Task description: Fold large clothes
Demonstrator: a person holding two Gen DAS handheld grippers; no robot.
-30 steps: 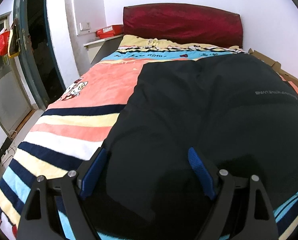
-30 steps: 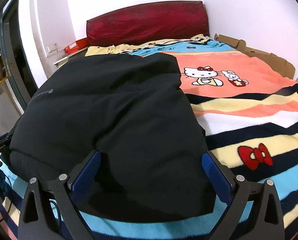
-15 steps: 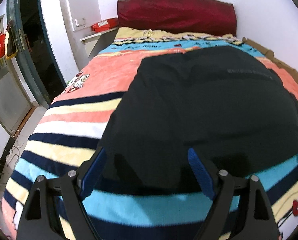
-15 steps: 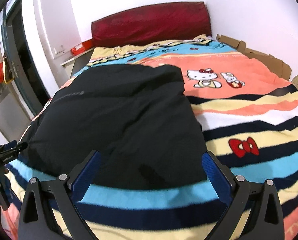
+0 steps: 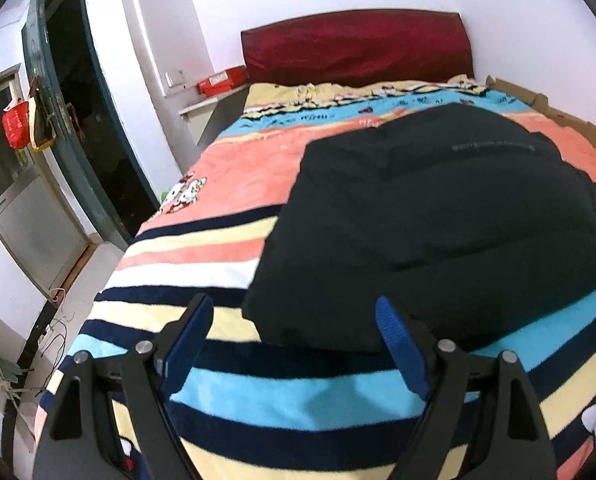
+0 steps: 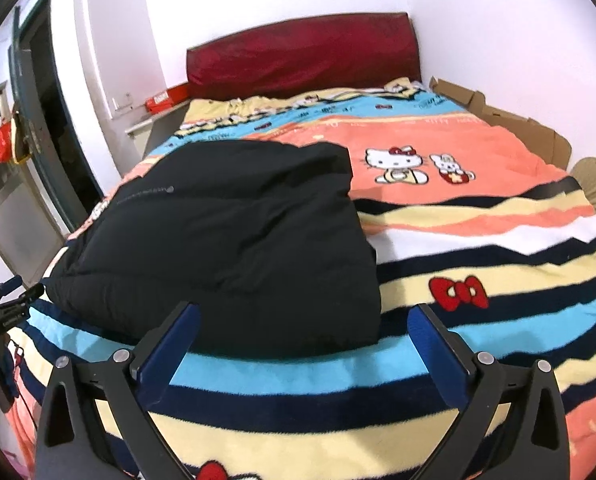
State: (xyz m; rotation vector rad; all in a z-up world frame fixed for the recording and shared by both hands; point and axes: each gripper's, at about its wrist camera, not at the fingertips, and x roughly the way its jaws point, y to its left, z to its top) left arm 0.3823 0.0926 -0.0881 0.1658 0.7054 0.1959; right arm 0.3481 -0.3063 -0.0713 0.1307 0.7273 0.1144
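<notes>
A black padded jacket point(image 5: 438, 224) lies folded into a thick bundle on the striped cartoon-print blanket point(image 5: 226, 248) of a bed. It also shows in the right wrist view point(image 6: 234, 236). My left gripper point(image 5: 294, 320) is open and empty, held above the blanket just short of the jacket's near left corner. My right gripper point(image 6: 304, 326) is open and empty, above the blanket just short of the jacket's near edge. The left gripper point(image 6: 6, 300) shows at the far left of the right wrist view.
A dark red headboard point(image 5: 358, 48) stands at the far end against a white wall. A bedside shelf with a red box point(image 5: 222, 82) and an open doorway point(image 5: 86, 132) lie left. Flattened cardboard point(image 6: 498, 120) lines the bed's right side. Floor with cables point(image 5: 58, 320) lies left.
Both grippers have pulled back and up from the jacket toward the foot of the bed. They stayed open. The jacket now lies farther off, with blanket showing between the fingers.
</notes>
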